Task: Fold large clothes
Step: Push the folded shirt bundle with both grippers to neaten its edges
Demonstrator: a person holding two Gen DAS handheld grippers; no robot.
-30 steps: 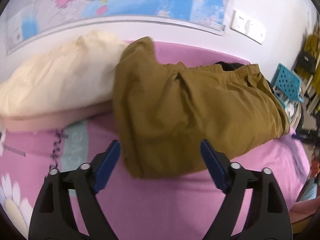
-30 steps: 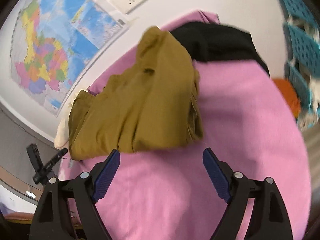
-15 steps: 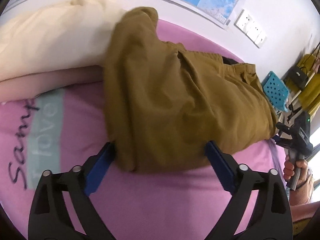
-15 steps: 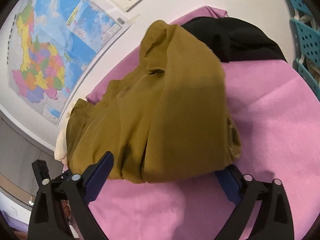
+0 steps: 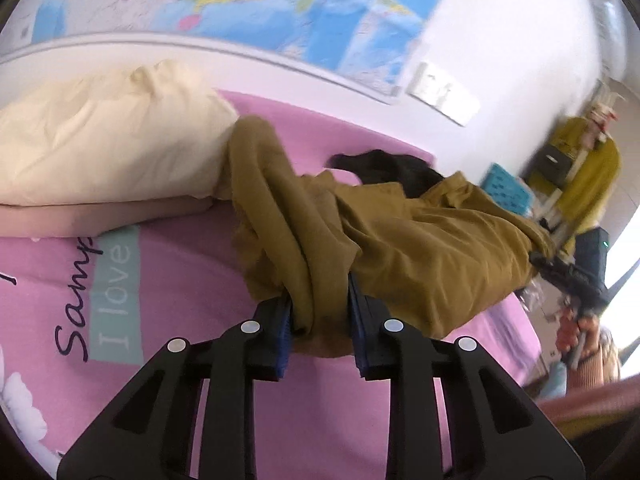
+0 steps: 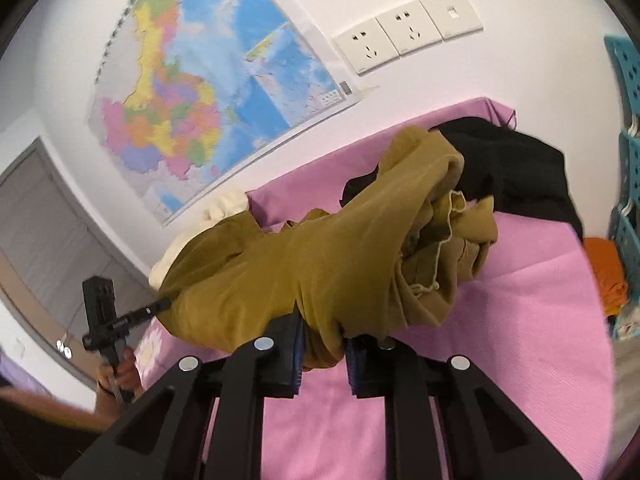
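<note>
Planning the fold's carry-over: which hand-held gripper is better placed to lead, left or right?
Neither clearly. The left hand-held gripper and the right hand-held gripper have both just closed on bunched edges of the garment, so a two-handed lift looks likeliest.

A bed (image 5: 180, 280) covered in a pink sheet printed with script lettering and a pale teal strip carries everything. A cream pillow (image 5: 100, 148) lies at its head by the wall. The mustard-brown garment (image 5: 420, 248) sprawls across the middle, and a black garment (image 6: 516, 168) lies bunched behind it.
</note>
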